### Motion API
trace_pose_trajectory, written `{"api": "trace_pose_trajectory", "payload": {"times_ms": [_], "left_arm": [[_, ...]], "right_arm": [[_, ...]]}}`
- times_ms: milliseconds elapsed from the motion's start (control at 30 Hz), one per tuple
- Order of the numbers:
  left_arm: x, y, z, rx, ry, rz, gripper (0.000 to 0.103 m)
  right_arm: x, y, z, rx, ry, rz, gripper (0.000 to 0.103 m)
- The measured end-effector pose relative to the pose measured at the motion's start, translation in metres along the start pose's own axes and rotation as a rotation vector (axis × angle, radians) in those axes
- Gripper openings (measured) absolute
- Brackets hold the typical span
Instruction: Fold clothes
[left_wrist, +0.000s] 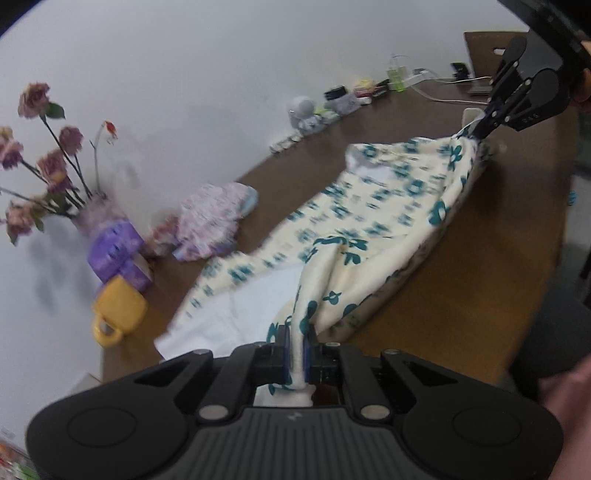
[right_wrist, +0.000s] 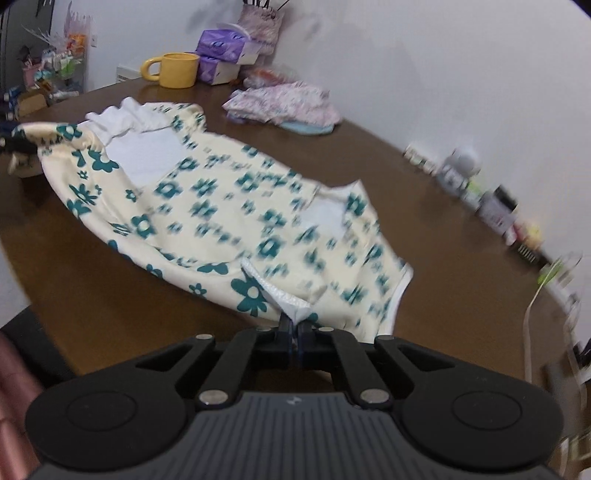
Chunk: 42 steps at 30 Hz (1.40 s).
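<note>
A cream garment with teal flowers (left_wrist: 369, 225) lies stretched across the brown table (left_wrist: 461, 295), its near edge lifted off the wood. My left gripper (left_wrist: 297, 354) is shut on a bunched fold of that garment at the bottom of the left wrist view. My right gripper (left_wrist: 476, 129) shows at the upper right there, pinching the garment's far corner. In the right wrist view the garment (right_wrist: 221, 206) spreads away from my right gripper (right_wrist: 295, 334), which is shut on its white-lined hem. The left gripper's fingers (right_wrist: 16, 146) hold the far end at the left edge.
Against the wall stand a vase of pink flowers (left_wrist: 48, 162), purple tissue packs (left_wrist: 114, 254), a yellow mug (left_wrist: 116, 310) and a folded floral cloth pile (left_wrist: 212, 221). Small bottles and cables (left_wrist: 399, 77) line the table's far end. A person's hand (left_wrist: 569, 391) is at the lower right.
</note>
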<state>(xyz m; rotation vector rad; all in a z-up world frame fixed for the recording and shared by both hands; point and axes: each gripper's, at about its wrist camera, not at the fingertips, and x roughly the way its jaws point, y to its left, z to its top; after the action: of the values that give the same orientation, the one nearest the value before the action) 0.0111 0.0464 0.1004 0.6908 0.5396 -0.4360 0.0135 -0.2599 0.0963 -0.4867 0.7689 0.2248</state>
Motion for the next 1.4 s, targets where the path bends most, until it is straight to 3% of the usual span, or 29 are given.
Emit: {"api": "trace_pose_trajectory", "payload": {"times_ms": [133,267,533,667,733,867,933,1033,1100,1133,1300,1367,1400], "left_arm": [[0.045,0.014,0.02,-0.03,0.08,0.015,0.007],[0.088,0.022,0.02,-0.082,0.165,-0.002,0.011],[0.105,0.04,0.003,-0.177,0.186,0.01,0.044],[0.103,0.046,0.0,-0.201,0.158,-0.016,0.041],[0.103,0.049,-0.001,-0.216,0.14,-0.045,0.026],[0.106,0.052,-0.002,-0.235,0.129,-0.074,0.029],[0.105,0.052,-0.002,-0.225,0.126,-0.073,0.039],[0.103,0.053,-0.003,-0.197,0.12,-0.067,0.052],[0.101,0.054,-0.003,-0.181,0.109,-0.076,0.056],[0.101,0.055,-0.003,-0.177,0.105,-0.086,0.061],[0.11,0.05,0.0,-0.147,0.115,-0.145,0.068],[0.115,0.048,0.002,-0.141,0.125,-0.154,0.067],[0.117,0.047,0.003,-0.14,0.126,-0.158,0.061]], "right_arm": [[0.022,-0.005,0.03,-0.027,0.009,-0.057,0.002],[0.061,0.001,0.044,-0.072,0.046,-0.11,0.002],[0.097,-0.001,0.04,-0.016,0.064,-0.116,0.002],[0.098,-0.008,0.034,0.042,0.045,-0.098,0.002],[0.095,-0.008,0.033,0.052,0.027,-0.087,0.002],[0.084,-0.006,0.031,0.047,-0.007,-0.06,0.002],[0.079,-0.008,0.032,0.05,-0.025,-0.053,0.003],[0.07,-0.018,0.029,0.061,-0.031,-0.031,0.011],[0.066,-0.026,0.025,0.051,-0.031,-0.039,0.041],[0.066,-0.029,0.023,0.043,-0.031,-0.045,0.045],[0.083,-0.049,0.017,0.094,0.013,0.077,0.047],[0.091,-0.052,0.016,0.114,0.03,0.105,0.047],[0.095,-0.054,0.016,0.124,0.038,0.119,0.047]]}}
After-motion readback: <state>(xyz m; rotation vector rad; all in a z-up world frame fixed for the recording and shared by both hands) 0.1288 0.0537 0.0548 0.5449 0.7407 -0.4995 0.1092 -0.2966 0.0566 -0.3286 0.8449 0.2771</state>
